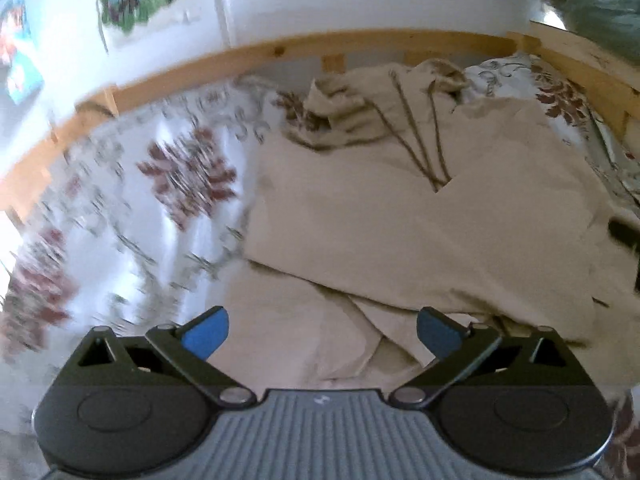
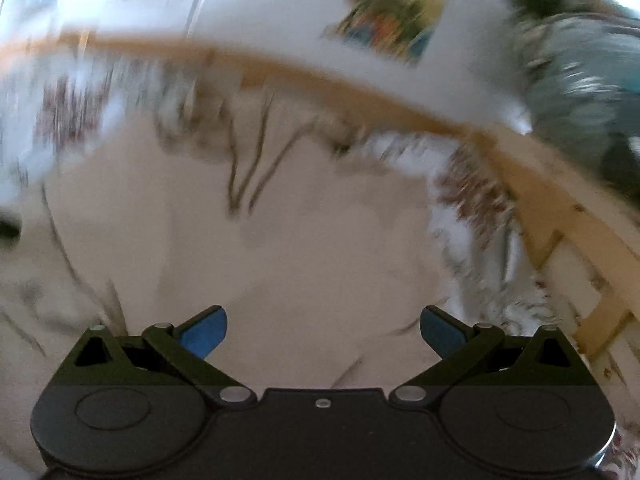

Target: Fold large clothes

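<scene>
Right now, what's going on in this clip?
A person is folding a large beige hooded garment on a bed with a floral sheet and a wooden frame. The garment lies partly folded, its drawstrings trailing across the top. The left gripper and the right gripper are both open with nothing between their blue pads, hovering over the cloth. The right view is badly blurred.
</scene>
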A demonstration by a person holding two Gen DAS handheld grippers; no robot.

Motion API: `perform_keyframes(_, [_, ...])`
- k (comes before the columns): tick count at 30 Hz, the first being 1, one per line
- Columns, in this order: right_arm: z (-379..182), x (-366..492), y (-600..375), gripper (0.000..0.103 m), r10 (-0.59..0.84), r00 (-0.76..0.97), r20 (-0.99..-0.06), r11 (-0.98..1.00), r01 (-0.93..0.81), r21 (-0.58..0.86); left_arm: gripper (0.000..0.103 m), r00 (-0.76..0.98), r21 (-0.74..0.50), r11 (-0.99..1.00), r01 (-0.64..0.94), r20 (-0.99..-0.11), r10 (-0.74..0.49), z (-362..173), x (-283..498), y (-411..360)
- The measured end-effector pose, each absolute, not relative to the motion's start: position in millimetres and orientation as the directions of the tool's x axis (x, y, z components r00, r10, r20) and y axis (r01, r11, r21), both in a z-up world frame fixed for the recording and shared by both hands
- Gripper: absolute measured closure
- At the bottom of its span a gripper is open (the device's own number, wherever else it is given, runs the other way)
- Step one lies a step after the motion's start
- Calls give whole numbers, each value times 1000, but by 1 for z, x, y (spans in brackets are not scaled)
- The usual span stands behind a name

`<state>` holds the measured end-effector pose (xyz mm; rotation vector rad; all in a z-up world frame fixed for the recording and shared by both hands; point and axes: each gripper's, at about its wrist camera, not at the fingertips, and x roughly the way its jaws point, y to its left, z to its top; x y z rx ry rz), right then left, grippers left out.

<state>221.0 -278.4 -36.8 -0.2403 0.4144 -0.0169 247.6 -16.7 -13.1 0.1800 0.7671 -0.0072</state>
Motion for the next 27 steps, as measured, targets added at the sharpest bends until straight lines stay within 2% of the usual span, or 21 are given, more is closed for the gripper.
perform_keyframes(4, [-7, 188, -297, 1, -1, 963, -268, 994, -28, -104, 1, 760, 228, 972, 49, -640, 112, 57, 216, -17])
perform_keyframes(7, [6, 169, -305, 1, 15, 973, -229, 999, -26, -45, 1, 785, 270, 962, 44, -605, 134, 112, 195, -15])
perform_keyframes(11, [17, 146, -317, 1, 27, 986, -165, 999, -24, 22, 1, 774, 290, 957, 29, -612, 162, 171, 176, -12])
perform_keyframes(18, [8, 137, -326, 1, 41, 981, -189, 999, -36, 33, 1, 779, 352, 936, -9, -584, 227, 237, 147, -7])
perform_keyframes(22, [1, 139, -340, 1, 22, 974, -225, 997, -5, 78, 1, 770, 305, 952, -24, -602, 212, 246, 146, 0])
perform_keyframes(27, [-12, 148, -356, 1, -14, 955, -296, 987, 60, 149, 1, 713, 210, 976, -60, -675, 189, 226, 161, 13])
